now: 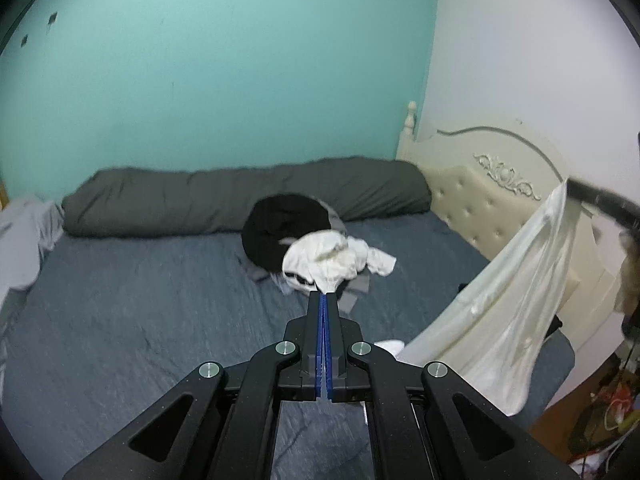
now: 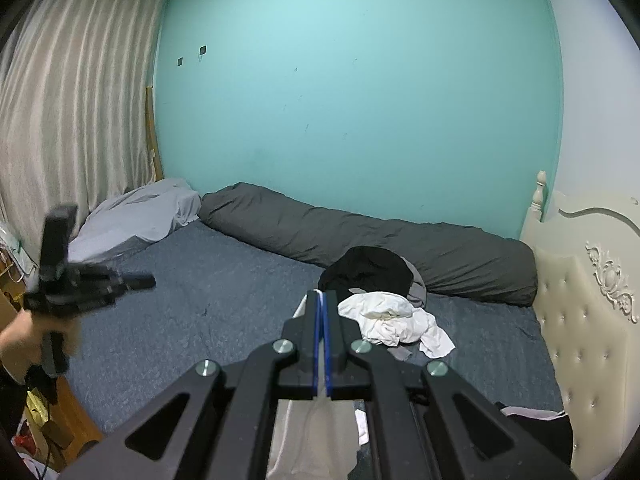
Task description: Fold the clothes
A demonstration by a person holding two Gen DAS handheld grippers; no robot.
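Above the bed (image 1: 140,300), left gripper (image 1: 324,298) fingers closed empty, right gripper (image 2: 320,296) fingers pinching cream garment (image 1: 520,288)

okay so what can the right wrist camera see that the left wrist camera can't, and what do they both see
Only the right wrist view shows the curtain and the left hand-held gripper held in a hand.

Only the left wrist view shows the cream garment hanging full length from the right hand-held gripper.

Both show the teal wall, the grey bedroll, the pile of clothes, the blue bed and the headboard.
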